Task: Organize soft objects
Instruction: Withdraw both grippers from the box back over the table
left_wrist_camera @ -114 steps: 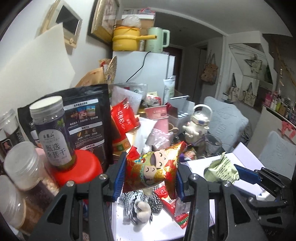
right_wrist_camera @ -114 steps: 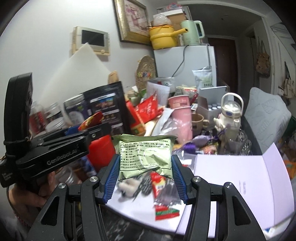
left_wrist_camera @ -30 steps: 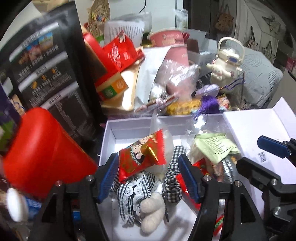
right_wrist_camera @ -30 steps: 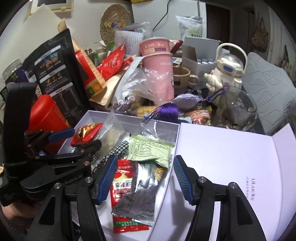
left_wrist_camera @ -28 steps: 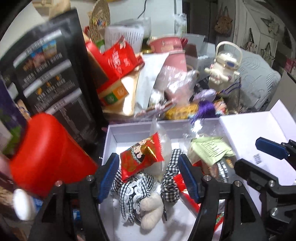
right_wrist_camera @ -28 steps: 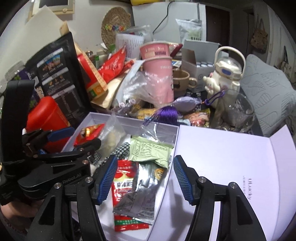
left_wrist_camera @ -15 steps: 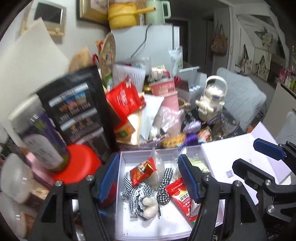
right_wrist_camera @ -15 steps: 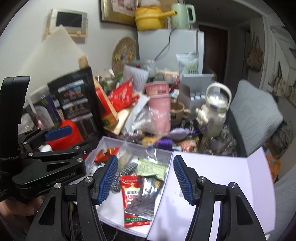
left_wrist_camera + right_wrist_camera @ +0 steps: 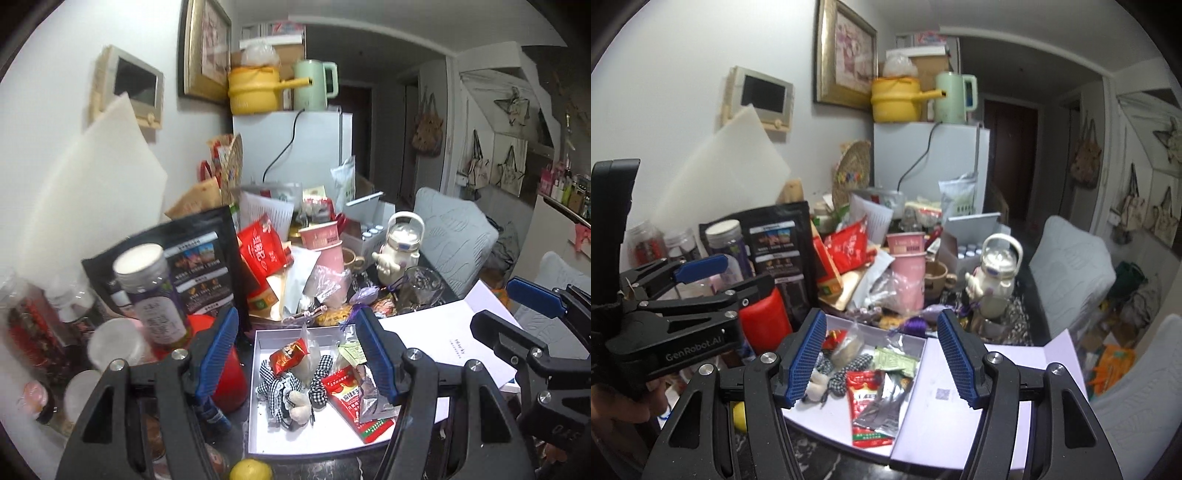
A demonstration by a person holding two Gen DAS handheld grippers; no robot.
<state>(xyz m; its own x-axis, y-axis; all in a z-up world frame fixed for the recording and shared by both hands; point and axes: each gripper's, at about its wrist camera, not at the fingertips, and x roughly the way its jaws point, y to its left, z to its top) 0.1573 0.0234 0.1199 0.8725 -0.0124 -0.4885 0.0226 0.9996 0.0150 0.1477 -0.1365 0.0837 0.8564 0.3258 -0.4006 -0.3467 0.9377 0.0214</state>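
A white box (image 9: 255, 417) holds a red cartoon snack packet (image 9: 288, 356), a checked plush toy (image 9: 284, 387), a green packet (image 9: 352, 350), a red sachet (image 9: 347, 387) and a silver packet (image 9: 369, 400). Its lid (image 9: 443, 332) lies open to the right. High above the box, my left gripper (image 9: 295, 321) stands open and empty. My right gripper (image 9: 881, 317) is also open with nothing between its pads, over the green packet (image 9: 895, 360) and red sachet (image 9: 868, 387). Each gripper shows in the other's view: the right gripper (image 9: 513, 310), the left gripper (image 9: 731, 277).
A red canister (image 9: 225, 376), a purple-label jar (image 9: 151, 295) and a black pouch (image 9: 199, 266) crowd the box's left side. Pink cups (image 9: 325, 251), a white figurine bottle (image 9: 400, 251) and a glass (image 9: 421, 288) stand behind it. A lemon (image 9: 251, 470) lies at the front edge.
Both grippers have risen and drawn back from the box, tilting up so it looks smaller. The red cartoon packet and green packet, held earlier, now lie in the box.
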